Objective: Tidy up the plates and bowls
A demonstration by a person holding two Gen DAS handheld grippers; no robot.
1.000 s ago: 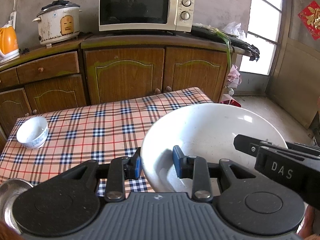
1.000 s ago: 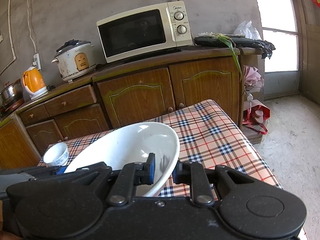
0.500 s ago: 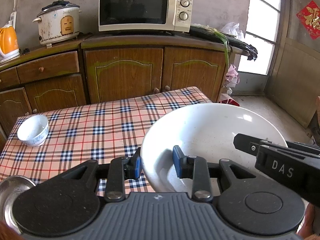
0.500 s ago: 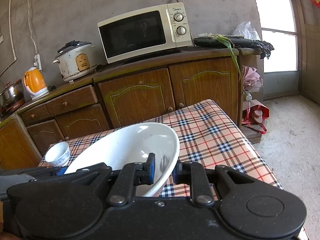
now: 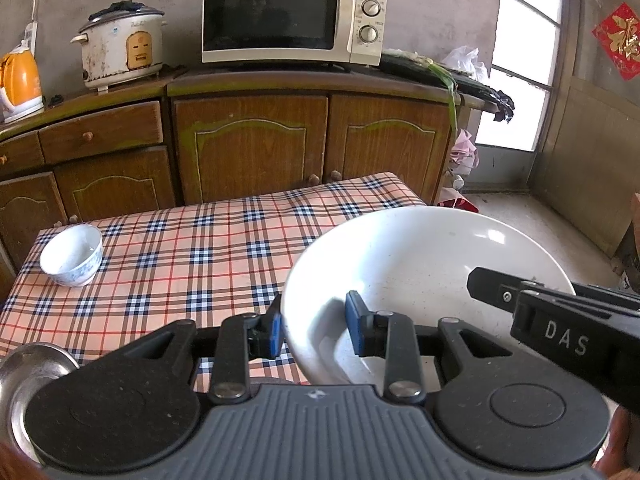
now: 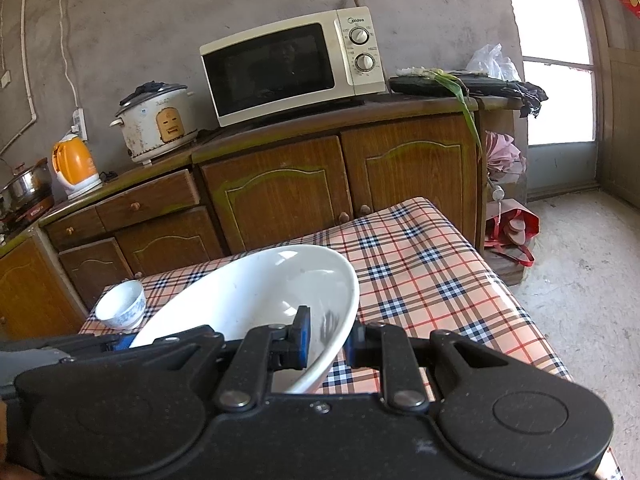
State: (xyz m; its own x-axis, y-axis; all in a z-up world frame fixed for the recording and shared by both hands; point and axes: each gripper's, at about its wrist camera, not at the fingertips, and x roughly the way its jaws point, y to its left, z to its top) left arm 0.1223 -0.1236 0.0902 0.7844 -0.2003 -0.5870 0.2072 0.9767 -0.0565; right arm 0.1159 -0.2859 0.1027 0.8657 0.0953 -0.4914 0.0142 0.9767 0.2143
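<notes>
left tongs (image 5: 314, 330) pinching near-left rim of big white bowl (image 5: 424, 264); right tongs (image 6: 326, 342) pinching opposite rim. bowl tilted above checked surface (image 5: 180, 264), small bowl (image 5: 72, 255) well apart.

Wall (image 6: 160, 20): bare grey plaster, rough, beyond the tongs.
Cabinets (image 5: 248, 148): brown wood, arched door panels, along the wall.
Microwave (image 5: 294, 16): cream, on the cabinet top.
Rice cooker (image 5: 122, 50): white, left of the microwave.
Kettle (image 5: 20, 78): orange, far left.
Window (image 5: 520, 52): bright daylight, right.
Floor (image 6: 580, 280): pale concrete, right of the bench (image 5: 192, 256) with plaid cloth.
</notes>
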